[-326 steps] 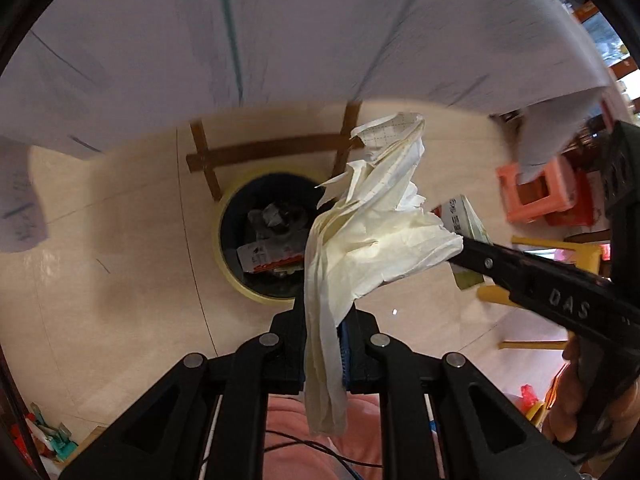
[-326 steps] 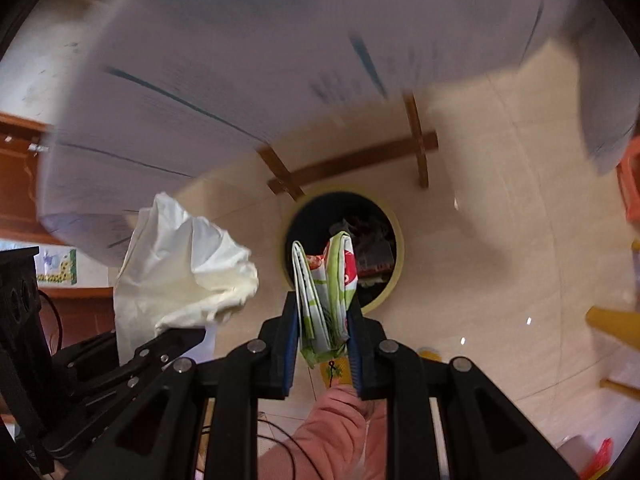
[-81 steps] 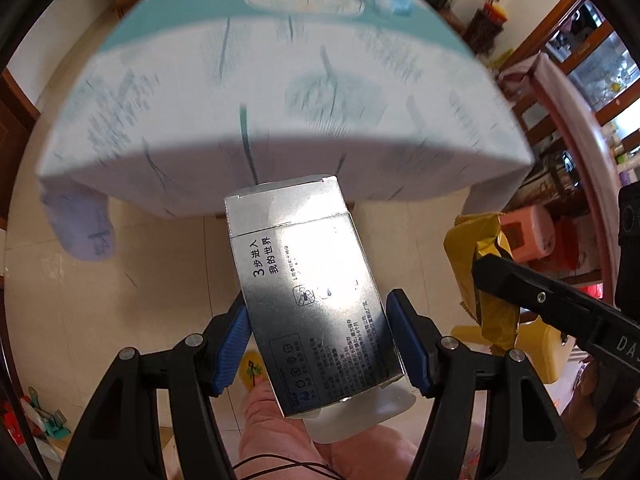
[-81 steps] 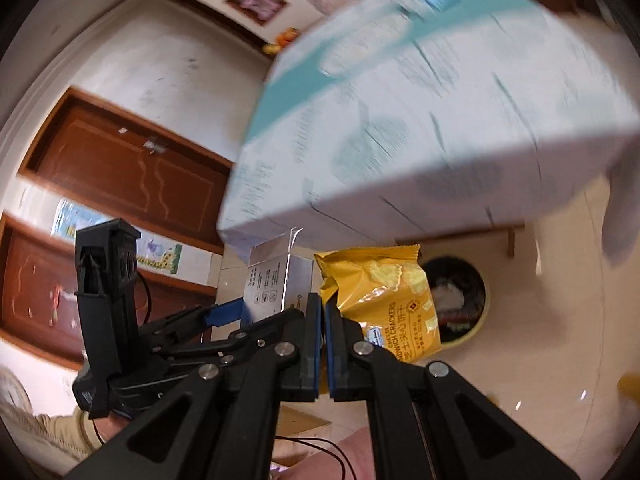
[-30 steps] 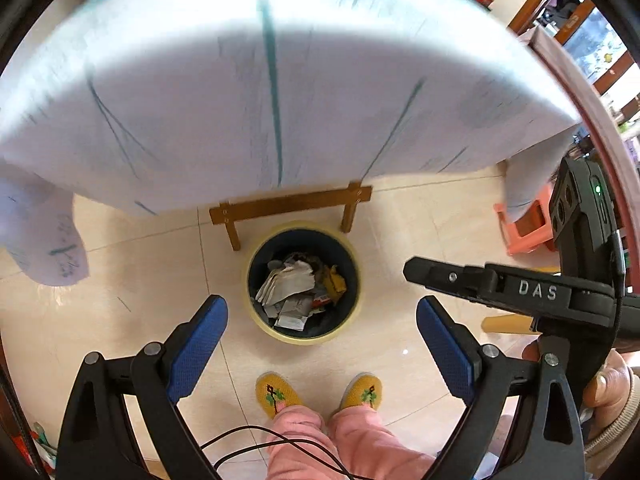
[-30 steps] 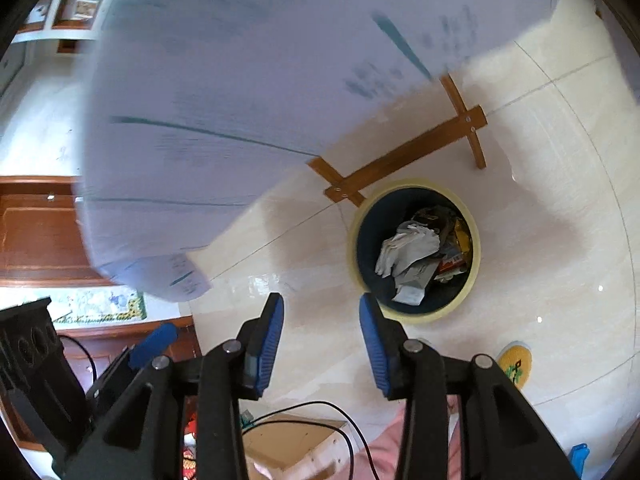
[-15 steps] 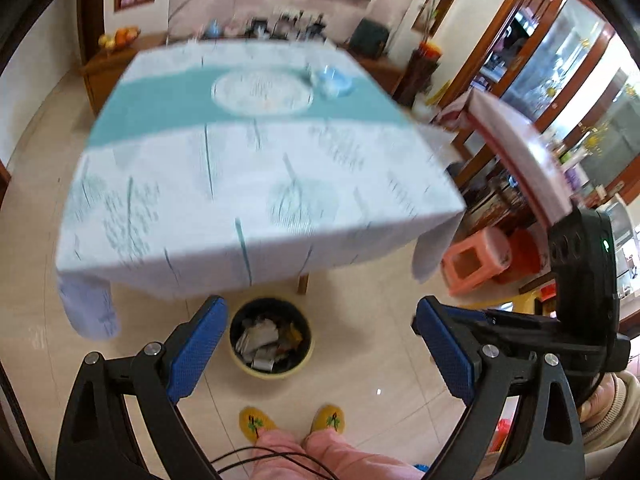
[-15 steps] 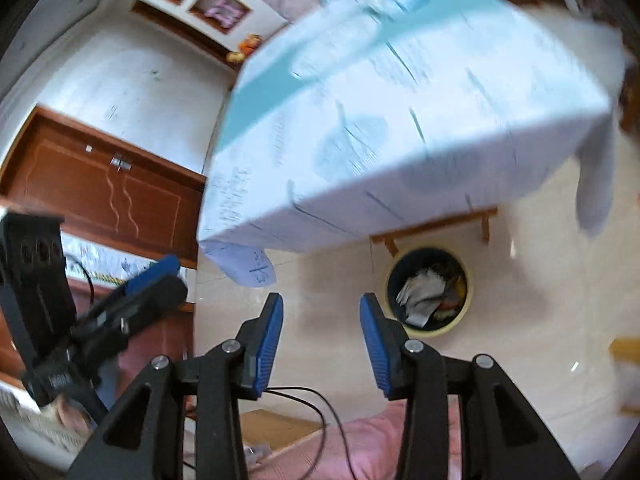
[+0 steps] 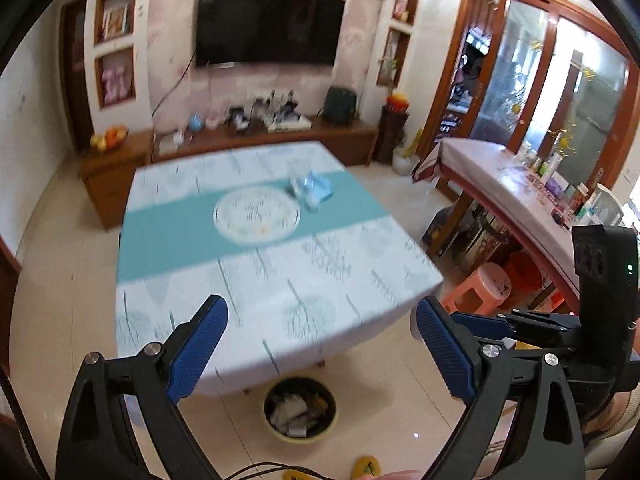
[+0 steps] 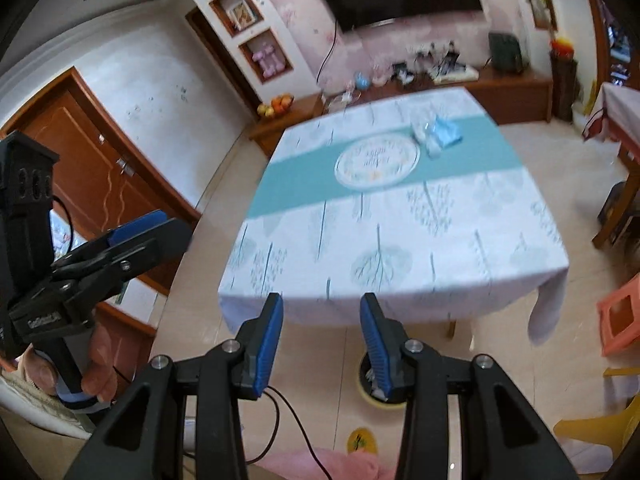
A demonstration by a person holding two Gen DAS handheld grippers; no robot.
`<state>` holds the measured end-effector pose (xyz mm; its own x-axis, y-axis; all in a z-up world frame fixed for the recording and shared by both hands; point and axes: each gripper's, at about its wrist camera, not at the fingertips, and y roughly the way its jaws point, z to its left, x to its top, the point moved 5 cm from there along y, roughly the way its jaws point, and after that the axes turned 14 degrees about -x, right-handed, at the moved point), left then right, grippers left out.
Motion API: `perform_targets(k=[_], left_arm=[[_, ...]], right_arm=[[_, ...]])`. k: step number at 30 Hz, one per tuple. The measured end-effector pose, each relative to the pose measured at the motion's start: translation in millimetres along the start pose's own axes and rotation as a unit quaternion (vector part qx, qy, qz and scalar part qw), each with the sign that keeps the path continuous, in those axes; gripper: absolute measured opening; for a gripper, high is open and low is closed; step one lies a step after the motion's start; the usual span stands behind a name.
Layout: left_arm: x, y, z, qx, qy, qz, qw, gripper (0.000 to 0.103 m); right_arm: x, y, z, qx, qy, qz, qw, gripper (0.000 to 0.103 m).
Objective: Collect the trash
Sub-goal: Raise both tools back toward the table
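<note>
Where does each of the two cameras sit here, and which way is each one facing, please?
Left wrist: on the left hand-held gripper, jaws open, facing down-forward at the table and bin; a slipper shows.
Right wrist: on the right hand-held gripper, jaws open, same heading; a hand shows.
Shared: table, bin, television; each sees the other gripper.

left tongs (image 9: 320,332): wide apart, empty | trash bin (image 9: 300,414): below table (image 9: 260,256)

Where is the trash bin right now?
In the left wrist view, the trash bin sits on the floor at the near edge of the cloth-covered table, low in the picture, just ahead of the yellow slippers.
</note>
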<state>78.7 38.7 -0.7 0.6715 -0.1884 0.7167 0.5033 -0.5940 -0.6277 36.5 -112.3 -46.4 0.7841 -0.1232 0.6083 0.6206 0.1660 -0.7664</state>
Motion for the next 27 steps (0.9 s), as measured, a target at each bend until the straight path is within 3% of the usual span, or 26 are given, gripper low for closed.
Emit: perform_targets(k=[8,14,23,27], left_arm=[[39.7,-11.4,8.1,-0.024,-0.003,-0.028,0.9993,0.094],[64.1,10.4,23.4,-0.024,-0.033,-0.026,0.9988,0.094],[109.5,107.0,45.8,0.009,-0.076,0.018,0.9969,0.094],[134.9,172.8,51.0,0.032,-0.099,0.042,0.9937,0.094]], right_arm=[[47.2,-20.5,-13.7,-0.043,0.037,-0.054,0.997,0.04],[78.9,-10.7,-30.5,-0.051,0.028,-0.062,0.996,0.04],[145.9,64.0,-89.3,-0.03,0.02,-0.039,0.999,0.04],[179.3,113.7,-125.5,-0.016,0.017,-0.008,1.0,0.04]])
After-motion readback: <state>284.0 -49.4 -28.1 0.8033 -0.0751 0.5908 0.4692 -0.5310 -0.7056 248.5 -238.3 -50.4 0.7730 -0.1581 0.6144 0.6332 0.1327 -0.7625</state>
